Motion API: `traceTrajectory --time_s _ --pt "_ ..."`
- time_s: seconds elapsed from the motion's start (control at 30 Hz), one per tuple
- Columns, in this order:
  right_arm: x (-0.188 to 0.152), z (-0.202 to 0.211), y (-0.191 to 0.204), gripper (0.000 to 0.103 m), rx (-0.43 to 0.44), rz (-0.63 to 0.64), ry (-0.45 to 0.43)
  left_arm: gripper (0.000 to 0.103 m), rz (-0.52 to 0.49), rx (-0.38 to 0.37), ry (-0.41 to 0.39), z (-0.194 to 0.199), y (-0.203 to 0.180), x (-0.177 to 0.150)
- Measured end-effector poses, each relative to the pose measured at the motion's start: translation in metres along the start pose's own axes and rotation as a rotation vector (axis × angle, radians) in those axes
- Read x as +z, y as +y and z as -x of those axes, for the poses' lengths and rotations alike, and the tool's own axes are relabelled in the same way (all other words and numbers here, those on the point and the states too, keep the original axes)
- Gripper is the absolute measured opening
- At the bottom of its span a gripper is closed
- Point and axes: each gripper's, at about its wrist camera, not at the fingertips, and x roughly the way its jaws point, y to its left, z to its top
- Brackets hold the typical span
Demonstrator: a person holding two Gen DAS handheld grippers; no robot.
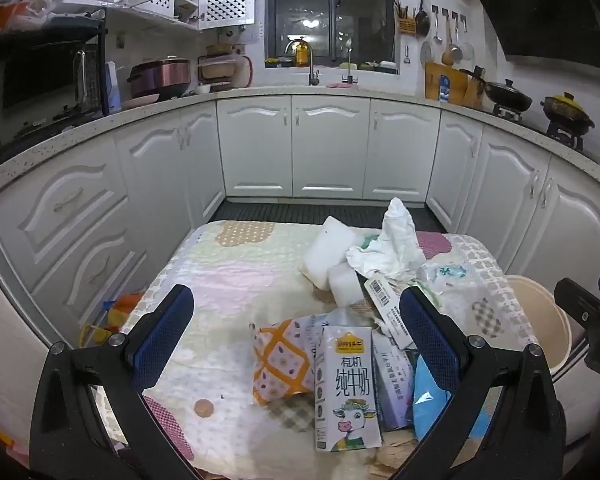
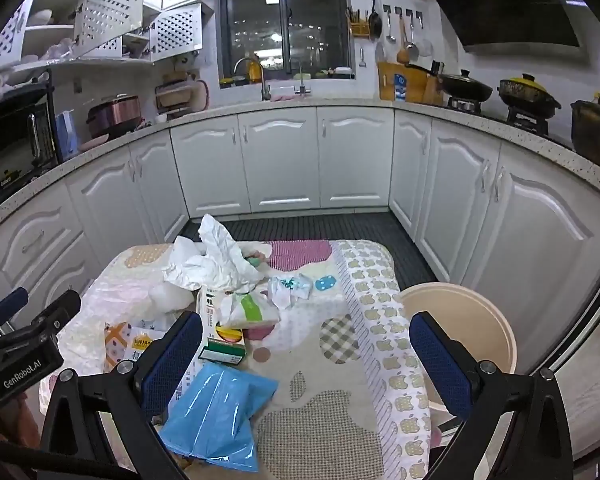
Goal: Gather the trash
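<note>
Trash lies on a small table under a patterned cloth. A white milk carton lies between the wide-apart fingers of my left gripper, untouched, beside an orange-patterned wrapper. Behind them sit white foam blocks, crumpled white paper and a barcoded box. My right gripper hangs open over the cloth, holding nothing. A blue plastic bag lies by its left finger, with a green-and-white box and the crumpled paper farther back. A beige bin stands right of the table.
White kitchen cabinets ring the table on three sides, with a dark floor mat between. The beige bin is at the table's right edge, below the other gripper's body. A small brown disc lies on the cloth.
</note>
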Motion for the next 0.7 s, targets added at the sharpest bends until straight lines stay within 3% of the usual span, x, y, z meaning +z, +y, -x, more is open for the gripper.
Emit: traceTrajectory --time_s 0.2,0.7 --pt "0.002 0.003 -0.002 0.103 0.000 -0.002 -0.014 0.103 0.021 -0.014 -0.042 0.018 0.008 -0.023" --pt "0.003 0.005 0.000 0.103 0.004 -0.010 -0.035 0.102 0.027 -0.025 -0.048 0.021 0.006 -0.026"
